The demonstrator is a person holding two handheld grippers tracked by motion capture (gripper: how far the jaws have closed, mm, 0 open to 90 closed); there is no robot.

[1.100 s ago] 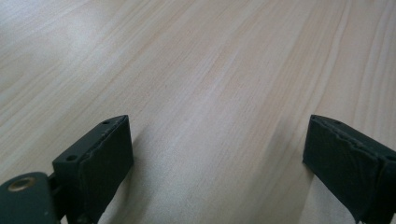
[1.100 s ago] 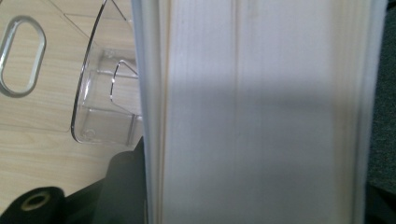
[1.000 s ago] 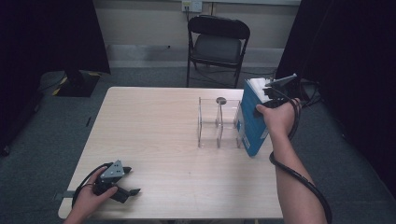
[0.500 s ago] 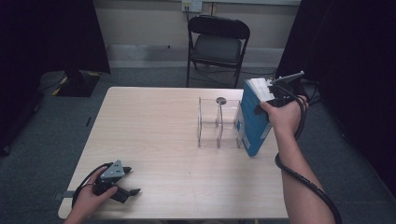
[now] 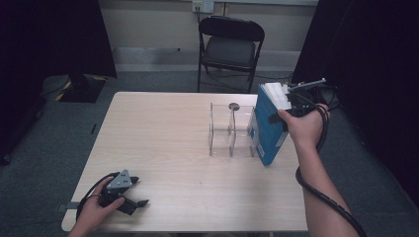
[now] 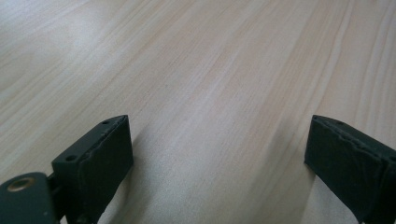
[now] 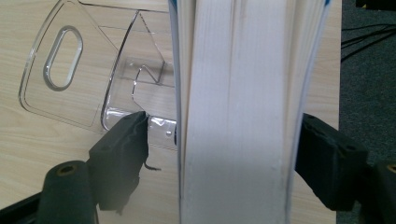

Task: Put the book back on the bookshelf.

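A thick blue book (image 5: 267,128) stands on end on the table, tilted against the right end of a clear acrylic rack (image 5: 230,131). My right gripper (image 5: 281,106) is at the book's top, with its jaws on either side. In the right gripper view the book's white page edge (image 7: 233,116) runs up between the jaws. The right jaw is against the cover, while the left jaw stands a small gap off, in front of the rack (image 7: 70,70). My left gripper (image 5: 139,191) lies on the table at the front left, open, with bare wood between its jaws (image 6: 219,135).
The light wood table (image 5: 163,138) has broad free room left of the rack. A black folding chair (image 5: 230,49) stands behind the far edge. The book sits close to the table's right edge. Dark curtains hang on both sides.
My right hand and gripper have shifted slightly to the right at the book's top. The book has hardly moved. The left gripper has stayed still.
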